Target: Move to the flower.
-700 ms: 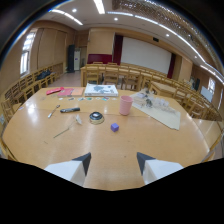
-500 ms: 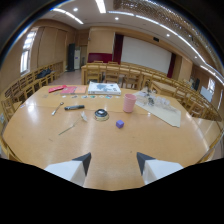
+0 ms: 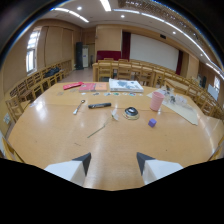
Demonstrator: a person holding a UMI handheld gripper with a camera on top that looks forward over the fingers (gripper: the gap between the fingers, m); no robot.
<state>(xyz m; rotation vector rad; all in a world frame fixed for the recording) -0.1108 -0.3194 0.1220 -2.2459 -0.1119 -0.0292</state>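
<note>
The flower [image 3: 168, 92] is a small dark sprig, hard to make out, standing on a pale sheet [image 3: 186, 108] beyond the pink cup [image 3: 156, 101] on the far right of the wooden table [image 3: 60, 135]. My gripper [image 3: 113, 159] is open over the table's near edge, with nothing between its white fingers [image 3: 67, 170]. The flower lies far ahead of the fingers and off to their right.
Ahead of the fingers lie a thin stick [image 3: 96, 131], a tape roll [image 3: 132, 113], a small purple block [image 3: 152, 122], a black marker [image 3: 100, 105] and a spoon [image 3: 79, 106]. Papers [image 3: 125, 85] and red items [image 3: 80, 86] sit at the far edge. Wooden chairs [image 3: 30, 85] ring the table.
The gripper has swung to the left, so the cup, tape roll and flower now sit further to the right of the fingers. The fingers stay open.
</note>
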